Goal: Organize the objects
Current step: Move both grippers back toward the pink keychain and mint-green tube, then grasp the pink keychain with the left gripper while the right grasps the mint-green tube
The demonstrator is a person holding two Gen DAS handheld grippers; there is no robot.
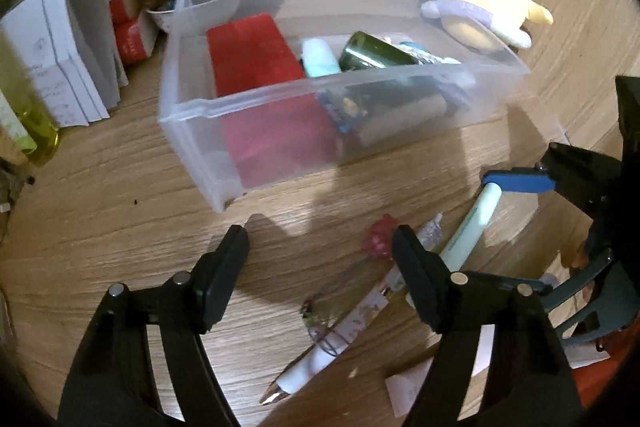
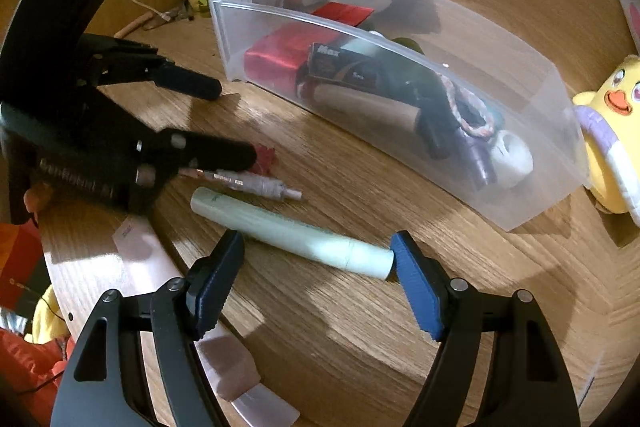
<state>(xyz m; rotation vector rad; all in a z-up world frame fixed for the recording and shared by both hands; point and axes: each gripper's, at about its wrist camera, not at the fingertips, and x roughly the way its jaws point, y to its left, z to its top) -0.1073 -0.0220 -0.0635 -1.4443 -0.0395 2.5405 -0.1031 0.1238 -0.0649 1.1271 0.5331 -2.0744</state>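
Wood-grain tabletop (image 2: 328,327), cluttered. Nearest: right gripper (image 2: 316,267), blue-padded fingers spread; pale green tube (image 2: 296,237) lies crosswise between them, its capped end touching or just beside the right pad, left pad just short of its side. Not pinched. Left gripper (image 1: 320,255), black fingers spread over bare wood; decorated pen (image 1: 340,331) lies beside its right finger, the red charm end near that fingertip, ungripped. Beyond: translucent bin (image 1: 192,115) holding red box (image 1: 256,67), a cardboard roll and other items. Farthest: yellow plush chick (image 1: 486,7) behind the bin's far wall.
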